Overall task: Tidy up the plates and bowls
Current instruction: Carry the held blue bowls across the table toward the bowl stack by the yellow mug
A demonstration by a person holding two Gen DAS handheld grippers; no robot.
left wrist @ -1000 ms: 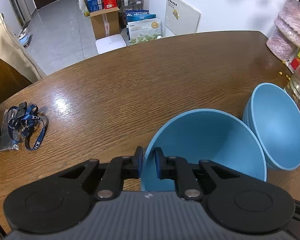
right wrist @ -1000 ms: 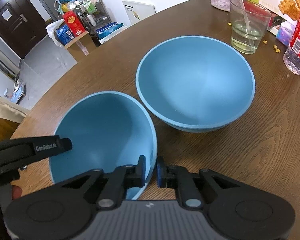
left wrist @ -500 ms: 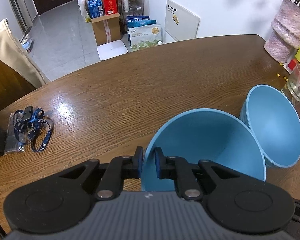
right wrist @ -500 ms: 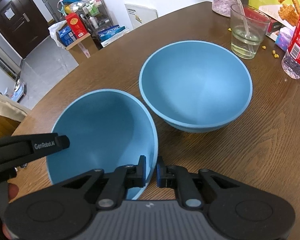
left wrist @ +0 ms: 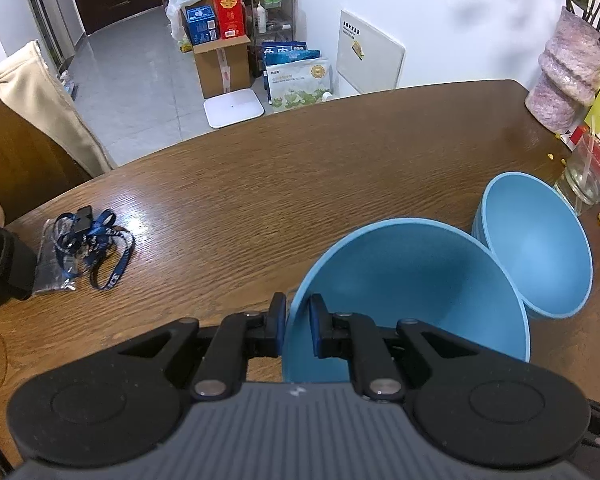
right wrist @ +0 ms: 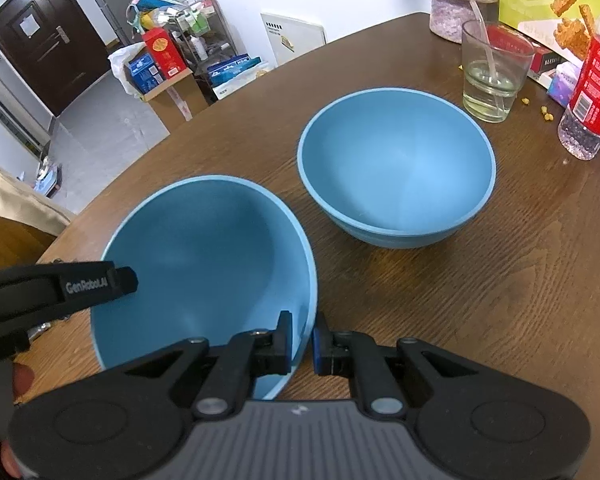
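Observation:
Two light blue bowls are in view. I hold the nearer blue bowl (left wrist: pixel 412 280) by opposite sides of its rim, just above the wooden table (left wrist: pixel 260 184). My left gripper (left wrist: pixel 297 328) is shut on its left rim. My right gripper (right wrist: pixel 302 340) is shut on its right rim, one pad inside and one outside. In the right wrist view this bowl (right wrist: pixel 204 256) tilts toward me, and a finger of the left gripper (right wrist: pixel 100 284) reaches over its left edge. The second blue bowl (right wrist: pixel 396 168) stands upright on the table just beyond, close to the held one.
A glass with a straw (right wrist: pixel 492 76), a red-labelled bottle (right wrist: pixel 592 92), snack boxes and crumbs crowd the table's right side by a pink vase (left wrist: pixel 568 76). A blue lanyard (left wrist: pixel 88 240) and a black item (left wrist: pixel 4 260) lie at the left. A chair with a beige jacket (left wrist: pixel 32 92) stands beyond.
The left gripper has risen a little with the bowl's rim, so the table and the second bowl look farther off. The right gripper has hardly moved; both grips are unchanged.

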